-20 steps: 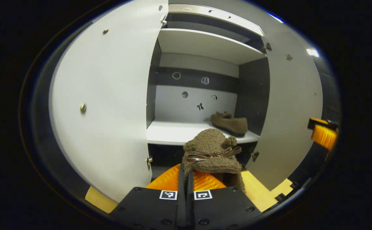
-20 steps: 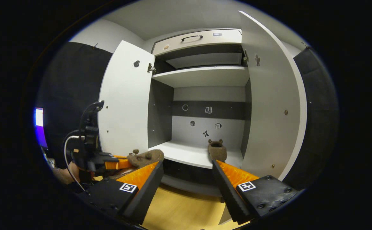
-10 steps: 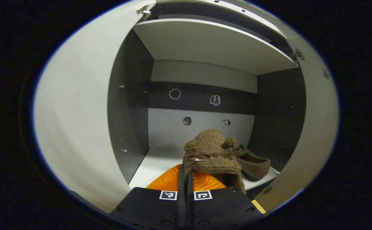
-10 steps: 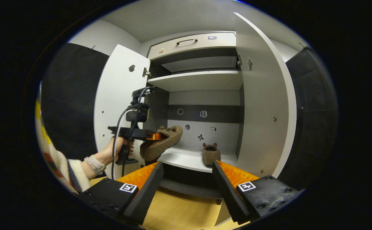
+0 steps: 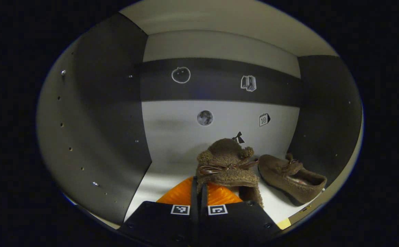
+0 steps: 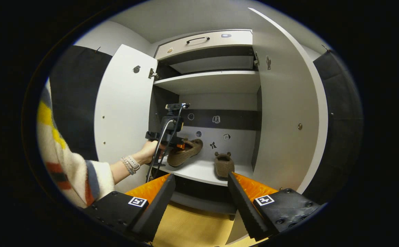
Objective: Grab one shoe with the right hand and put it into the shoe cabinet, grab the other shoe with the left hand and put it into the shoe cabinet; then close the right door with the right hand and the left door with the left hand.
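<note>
Shoe number two, a fuzzy brown slipper (image 5: 227, 164) with a thin ribbon bow across its top, is pinched in the left claw (image 5: 199, 192), whose two fingers are pressed together on its heel rim. In the left gripper view it hangs inside the shoe cabinet's lower compartment, over the white shelf (image 5: 158, 185), with the dark side wall to the left and the sticker-dotted back panel behind it. Its mate, the other slipper (image 5: 290, 175), lies flat on the shelf toward the right edge, close to the right side wall, just beside the held one and apart from it.

In the right gripper view the person's hand (image 6: 148, 152), with a beaded bracelet at the wrist and a striped sleeve, carries the left claw (image 6: 180, 145) into the cabinet (image 6: 213, 82); the held slipper (image 6: 185, 152) is tilted toe-up above the shelf's left part, and the other slipper (image 6: 224, 164) rests near the shelf's front edge. The right claw (image 6: 201, 192) is spread wide with nothing between its fingers, out in front of the cabinet. Both doors, left door (image 6: 124, 113) and right door (image 6: 285, 113), stand open.
</note>
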